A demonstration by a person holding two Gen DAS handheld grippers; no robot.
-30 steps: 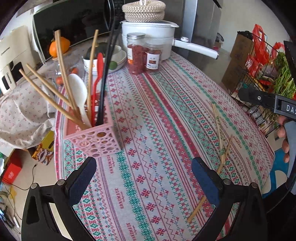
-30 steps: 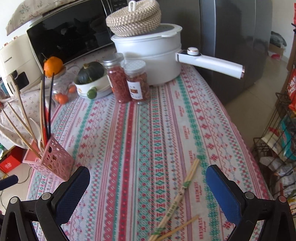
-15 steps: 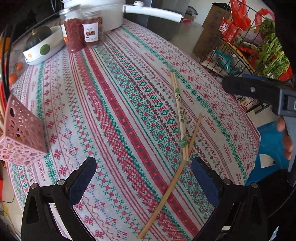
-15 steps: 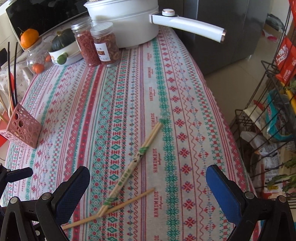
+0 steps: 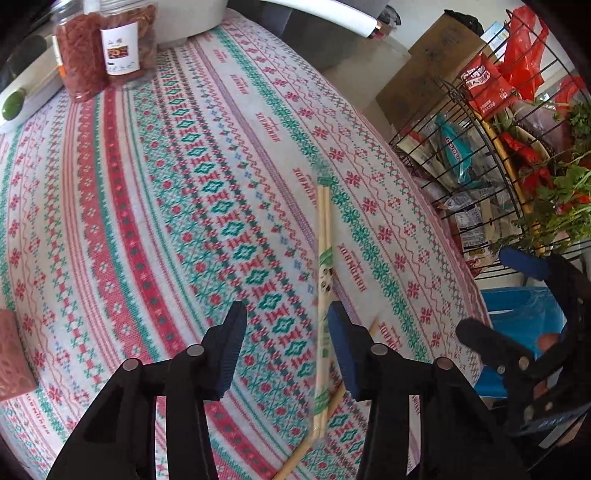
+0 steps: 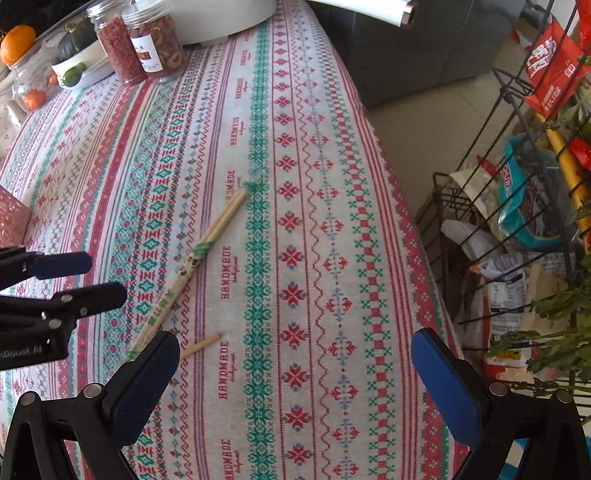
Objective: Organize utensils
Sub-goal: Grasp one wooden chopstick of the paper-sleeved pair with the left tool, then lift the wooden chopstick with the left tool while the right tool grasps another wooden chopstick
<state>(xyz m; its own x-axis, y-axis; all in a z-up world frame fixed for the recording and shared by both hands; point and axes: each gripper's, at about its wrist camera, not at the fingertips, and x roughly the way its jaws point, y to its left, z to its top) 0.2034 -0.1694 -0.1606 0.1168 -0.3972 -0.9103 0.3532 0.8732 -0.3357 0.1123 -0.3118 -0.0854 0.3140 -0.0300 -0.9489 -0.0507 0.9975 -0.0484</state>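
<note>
A wrapped pair of bamboo chopsticks (image 5: 324, 258) lies on the patterned tablecloth (image 5: 166, 184), and a single loose chopstick (image 5: 325, 413) crosses under its near end. My left gripper (image 5: 286, 332) is low over them, jaws partly closed, with the pair just inside the right finger. It holds nothing. My right gripper (image 6: 295, 369) is wide open and empty; the pair (image 6: 192, 262) and the loose stick (image 6: 201, 345) lie by its left finger. The left gripper also shows in the right wrist view (image 6: 92, 280). The pink holder's corner (image 5: 11, 354) sits at the far left.
Two jars of dried food (image 5: 103, 48) and a white pot (image 6: 221, 18) stand at the table's far end. A bowl with a squash (image 6: 77, 55) and an orange (image 6: 16, 42) are far left. A wire rack (image 6: 517, 184) of packets and greens stands off the table's right edge.
My left gripper has swung from the pink holder to the chopsticks, come down over them, and its jaws have narrowed. My right gripper has tilted down over the table's right side.
</note>
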